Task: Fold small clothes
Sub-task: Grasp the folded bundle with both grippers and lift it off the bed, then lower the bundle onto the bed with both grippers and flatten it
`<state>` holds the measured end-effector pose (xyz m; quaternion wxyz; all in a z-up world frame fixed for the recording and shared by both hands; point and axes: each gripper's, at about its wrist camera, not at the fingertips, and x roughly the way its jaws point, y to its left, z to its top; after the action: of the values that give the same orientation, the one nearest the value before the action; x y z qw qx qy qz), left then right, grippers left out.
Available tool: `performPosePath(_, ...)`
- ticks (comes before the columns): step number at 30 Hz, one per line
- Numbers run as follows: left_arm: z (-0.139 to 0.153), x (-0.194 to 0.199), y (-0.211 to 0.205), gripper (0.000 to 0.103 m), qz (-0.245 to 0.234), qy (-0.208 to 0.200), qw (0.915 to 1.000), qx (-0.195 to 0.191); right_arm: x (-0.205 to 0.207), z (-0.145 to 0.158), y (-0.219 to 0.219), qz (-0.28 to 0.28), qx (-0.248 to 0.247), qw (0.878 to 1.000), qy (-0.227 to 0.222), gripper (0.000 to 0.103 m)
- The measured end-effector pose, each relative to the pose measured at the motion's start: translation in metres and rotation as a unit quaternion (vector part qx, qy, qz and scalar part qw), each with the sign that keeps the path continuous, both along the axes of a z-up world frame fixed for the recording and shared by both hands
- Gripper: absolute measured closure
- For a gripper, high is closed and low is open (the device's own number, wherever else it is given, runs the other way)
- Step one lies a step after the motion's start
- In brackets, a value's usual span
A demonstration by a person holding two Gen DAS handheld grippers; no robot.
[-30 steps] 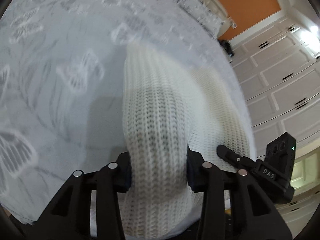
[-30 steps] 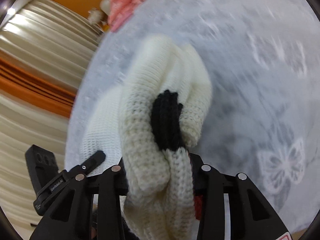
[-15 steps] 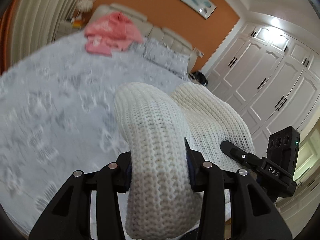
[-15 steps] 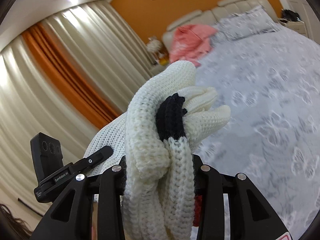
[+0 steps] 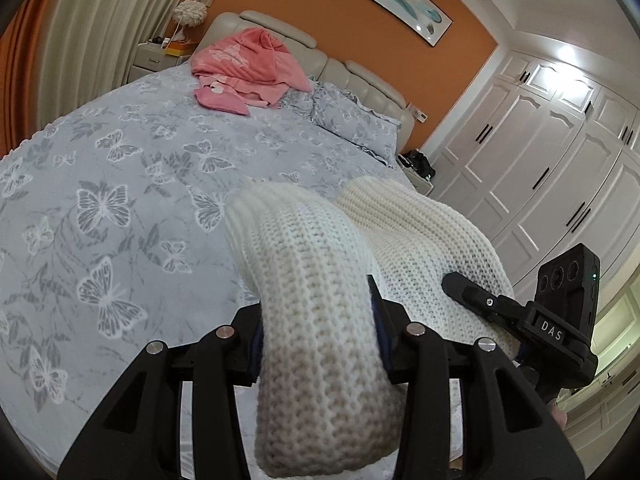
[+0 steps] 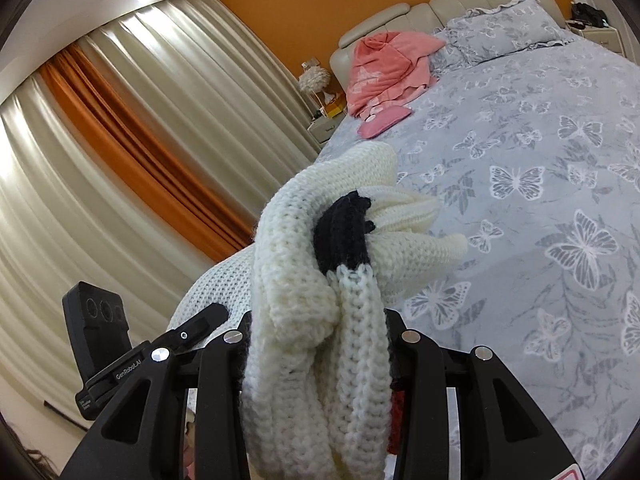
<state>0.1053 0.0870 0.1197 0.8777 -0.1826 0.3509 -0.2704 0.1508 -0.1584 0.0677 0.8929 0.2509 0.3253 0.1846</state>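
Above the bed (image 5: 120,184), both hand-held grippers, left (image 5: 316,336) and right (image 6: 316,332), each clamping the white knit sweater (image 5: 320,280), have lifted it clear (ready, probably, for laying flat).

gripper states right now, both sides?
Left gripper: closed on the white knit sweater.
Right gripper: closed on a bunched part of the same sweater, with black trim.

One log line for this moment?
left gripper: shut on sweater | right gripper: shut on sweater | sweater: bunched, held above bed | fold: not laid
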Motion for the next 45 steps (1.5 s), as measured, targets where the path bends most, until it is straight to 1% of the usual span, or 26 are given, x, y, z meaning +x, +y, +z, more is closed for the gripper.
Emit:
performPosePath(4,-0.001,0.005,0.006,0.063,-0.001,-0.016,0.9998,0.009,0.001,-0.005,0.009,0.006,-0.008,1.000,0.000,0.068)
performPosePath(7,-0.022,0.011,0.006,0.060,0.000,-0.001,0.9998,0.021,0.005,-0.033,0.010,0.002,-0.016,1.000,0.024,0.067)
performPosePath(8,-0.032,0.012,0.005,0.058,-0.001,0.007,0.9997,0.025,0.007,-0.044,0.010,0.000,-0.022,0.999,0.033,0.063)
performPosePath(9,-0.049,0.014,0.004,0.055,0.000,0.019,0.9994,0.031,0.009,-0.062,0.009,-0.002,-0.032,0.998,0.048,0.060)
performPosePath(10,-0.077,0.015,0.002,0.046,0.009,0.038,0.9983,0.042,0.013,-0.084,0.007,-0.002,-0.042,0.997,0.066,0.053)
performPosePath(11,-0.100,0.016,0.000,0.041,0.024,0.057,0.9964,0.059,0.018,-0.119,0.003,-0.011,-0.063,0.993,0.104,0.051)
performPosePath(14,-0.164,0.014,-0.002,0.042,0.072,0.122,0.9817,0.128,0.017,-0.186,-0.013,-0.054,-0.116,0.968,0.215,0.052)
performPosePath(16,-0.172,0.005,0.004,0.041,0.073,0.125,0.9830,0.113,-0.005,-0.182,-0.027,-0.074,-0.081,0.976,0.190,0.053)
performPosePath(18,-0.162,-0.002,0.010,0.039,0.084,0.114,0.9847,0.102,-0.018,-0.156,-0.027,-0.088,-0.109,0.979,0.149,0.054)
performPosePath(19,-0.156,-0.003,0.011,0.039,0.087,0.111,0.9851,0.098,-0.017,-0.140,-0.022,-0.075,-0.114,0.982,0.128,0.061)
performPosePath(22,-0.135,-0.003,0.005,0.039,0.090,0.096,0.9883,0.076,-0.004,-0.112,-0.004,-0.045,-0.127,0.986,0.098,0.065)
performPosePath(24,-0.125,-0.003,-0.008,0.037,0.078,0.088,0.9899,0.079,0.011,-0.102,0.011,-0.012,-0.122,0.989,0.085,0.069)
performPosePath(26,-0.125,-0.002,-0.027,0.031,0.060,0.084,0.9887,0.108,0.029,-0.112,0.020,0.010,-0.134,0.986,0.098,0.069)
performPosePath(28,-0.138,0.002,-0.043,0.030,0.046,0.091,0.9833,0.151,0.045,-0.133,0.021,0.007,-0.161,0.979,0.123,0.069)
performPosePath(29,-0.152,0.006,-0.048,0.030,0.046,0.105,0.9777,0.176,0.056,-0.158,0.014,-0.001,-0.177,0.971,0.163,0.079)
performPosePath(31,-0.169,0.010,-0.045,0.031,0.054,0.138,0.9708,0.189,0.058,-0.169,0.003,-0.010,-0.160,0.969,0.189,0.089)
performPosePath(33,-0.167,0.006,-0.030,0.030,0.058,0.144,0.9780,0.140,0.049,-0.149,-0.011,-0.026,-0.125,0.978,0.163,0.079)
performPosePath(34,-0.165,0.006,-0.018,0.025,0.063,0.146,0.9824,0.098,0.045,-0.140,-0.015,-0.037,-0.127,0.980,0.149,0.050)
performPosePath(35,-0.165,0.010,-0.008,0.022,0.072,0.154,0.9830,0.070,0.044,-0.131,-0.020,-0.055,-0.144,0.979,0.137,0.020)
performPosePath(36,-0.166,0.017,0.000,0.018,0.080,0.163,0.9822,0.049,0.046,-0.128,-0.024,-0.062,-0.154,0.978,0.130,0.017)
performPosePath(38,-0.173,0.038,0.015,0.017,0.102,0.190,0.9764,0.004,0.063,-0.136,-0.033,-0.058,-0.157,0.975,0.146,0.017)
performPosePath(39,-0.179,0.049,0.020,0.015,0.106,0.202,0.9734,-0.018,0.075,-0.147,-0.037,-0.055,-0.146,0.973,0.171,0.017)
performPosePath(40,-0.189,0.065,0.025,0.015,0.109,0.224,0.9676,-0.043,0.087,-0.161,-0.041,-0.050,-0.125,0.971,0.200,0.017)
performPosePath(42,-0.205,0.082,0.027,0.015,0.113,0.258,0.9570,-0.069,0.100,-0.190,-0.046,-0.027,-0.061,0.966,0.251,0.019)
performPosePath(44,-0.224,0.095,0.023,0.033,0.086,0.285,0.9484,-0.111,0.100,-0.209,-0.045,0.000,0.006,0.965,0.263,0.054)
performPosePath(45,-0.227,0.098,0.019,0.038,0.078,0.291,0.9473,-0.109,0.098,-0.208,-0.044,-0.002,0.013,0.966,0.257,0.058)
